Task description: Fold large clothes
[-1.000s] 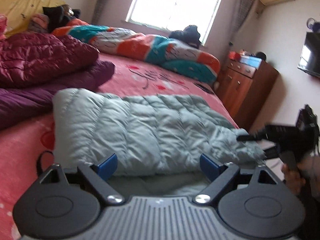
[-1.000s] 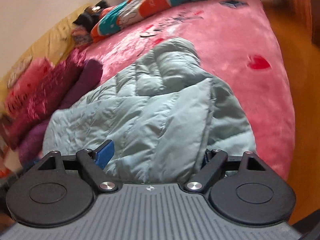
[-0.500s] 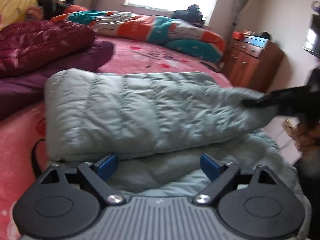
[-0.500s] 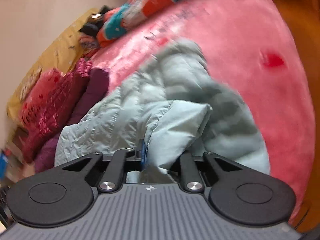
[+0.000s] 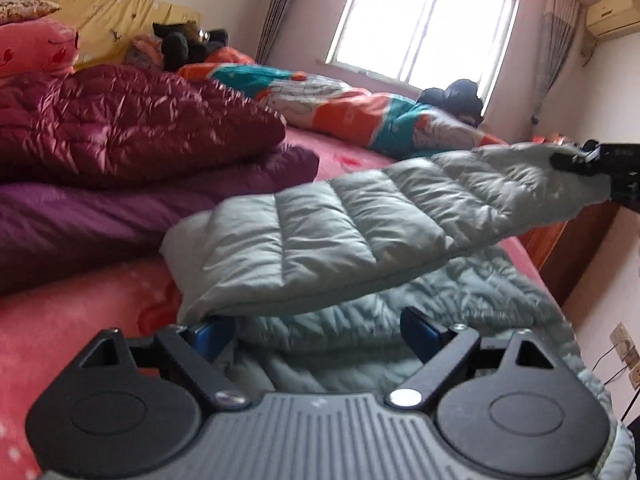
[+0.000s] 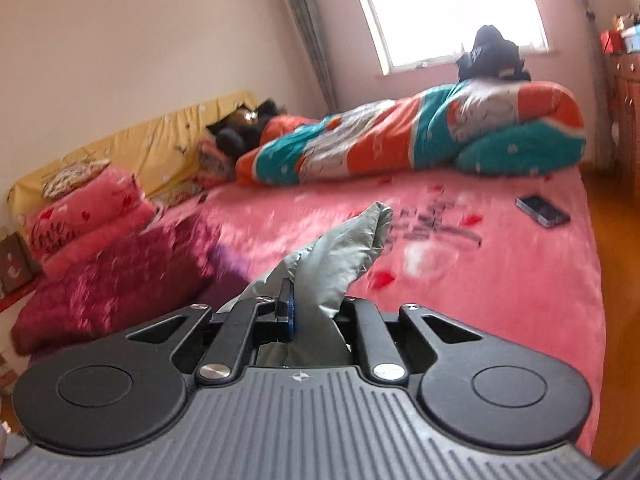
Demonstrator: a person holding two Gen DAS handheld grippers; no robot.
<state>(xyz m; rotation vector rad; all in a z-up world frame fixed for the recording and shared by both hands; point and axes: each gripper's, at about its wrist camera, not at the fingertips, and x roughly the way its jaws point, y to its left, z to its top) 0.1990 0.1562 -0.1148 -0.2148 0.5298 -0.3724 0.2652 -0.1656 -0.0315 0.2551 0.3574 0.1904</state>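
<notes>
My right gripper [image 6: 308, 312] is clamped tight on a pinch of the grey-green puffer jacket [image 5: 360, 232]; fabric bunches up between the pads & a pointed flap sticks up and fwd past the tips, toward the far end of the bed [image 6: 500, 280]. Seen from my left cam, the right gripper [image 5: 576, 160] holds the jacket's far-right corner up off the bed, so the top layer hangs as a long quilted panel. Long axis runs low-left to high-right across that view, rising toward the right gripper; quilting seams run across it.

My left gripper [image 5: 316, 324] has jaws spread wide, nothing pinched. The lifted panel's lower-left edge droops just over my left blue pad [image 5: 210, 330], whether touching I can't tell; right blue pad is clear of it. Btwn and below the pads lies the jacket's bottom layer, flat & crumpled on the pink bed near its edge.

Maroon & purple quilts [image 5: 120, 140] sit just left of the jacket. A phone [image 6: 542, 210] lies well apart on the bed.
</notes>
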